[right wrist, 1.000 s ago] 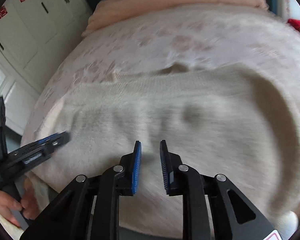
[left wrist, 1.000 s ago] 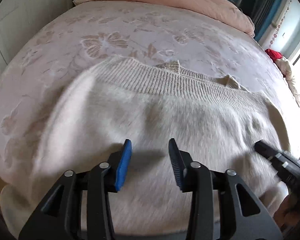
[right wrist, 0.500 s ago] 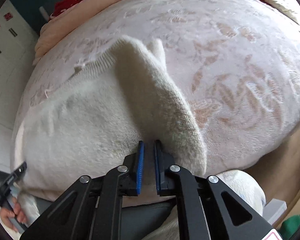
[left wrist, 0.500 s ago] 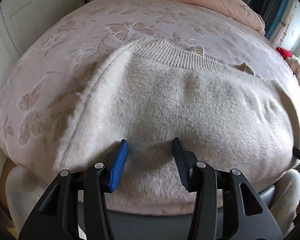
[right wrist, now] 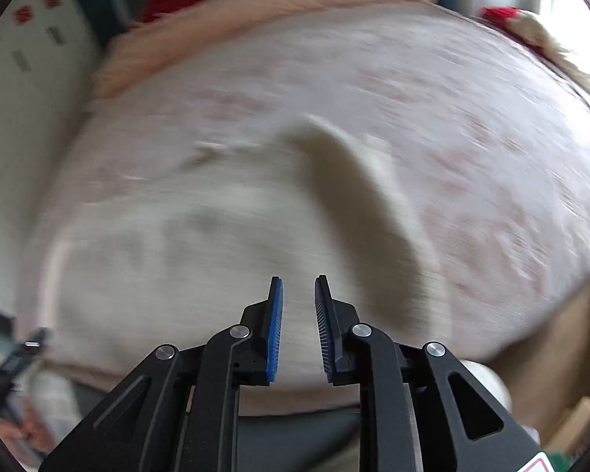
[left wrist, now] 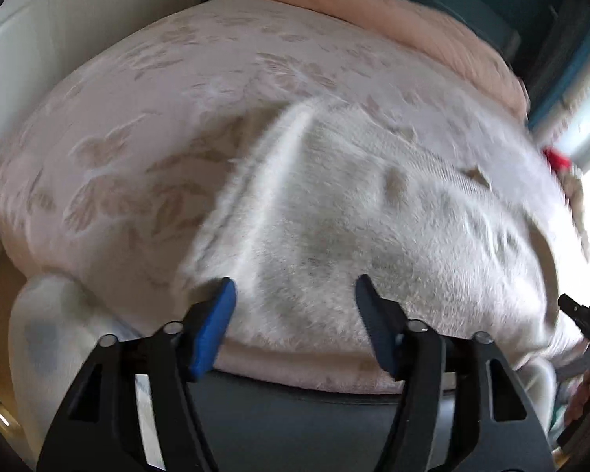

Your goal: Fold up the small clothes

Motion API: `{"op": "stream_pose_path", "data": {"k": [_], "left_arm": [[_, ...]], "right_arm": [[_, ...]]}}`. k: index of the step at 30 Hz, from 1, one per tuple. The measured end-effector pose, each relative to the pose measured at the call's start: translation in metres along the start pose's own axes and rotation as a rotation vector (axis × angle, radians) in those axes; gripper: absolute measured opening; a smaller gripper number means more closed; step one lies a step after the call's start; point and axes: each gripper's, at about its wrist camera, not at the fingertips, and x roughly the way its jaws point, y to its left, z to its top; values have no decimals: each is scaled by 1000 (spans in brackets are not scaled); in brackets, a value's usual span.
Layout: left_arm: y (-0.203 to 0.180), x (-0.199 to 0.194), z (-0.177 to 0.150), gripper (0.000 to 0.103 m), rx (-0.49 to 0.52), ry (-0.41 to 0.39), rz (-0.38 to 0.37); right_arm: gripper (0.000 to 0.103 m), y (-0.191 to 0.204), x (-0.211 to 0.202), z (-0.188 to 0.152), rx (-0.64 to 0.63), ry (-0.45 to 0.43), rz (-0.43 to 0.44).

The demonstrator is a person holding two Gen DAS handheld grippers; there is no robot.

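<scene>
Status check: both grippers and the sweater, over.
Left gripper open, empty, over cream sweater. Right gripper open, empty. Sweater flat on floral bedspread, nothing blocking.

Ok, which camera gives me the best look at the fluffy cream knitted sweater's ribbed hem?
Left wrist view. The fluffy cream knitted sweater is fairly sharp there, and the ribbed hem shows along its far edge. The right wrist view shows the same sweater heavily motion-blurred, ribbing unreadable.
</scene>
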Motion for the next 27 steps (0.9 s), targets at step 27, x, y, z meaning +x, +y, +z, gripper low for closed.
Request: {"op": "stream_pose_path", "data": {"k": [27], "left_arm": [[58, 37, 4, 48, -517, 25, -140]], "right_arm": [[11, 109, 143, 11, -196, 174, 80]]}}
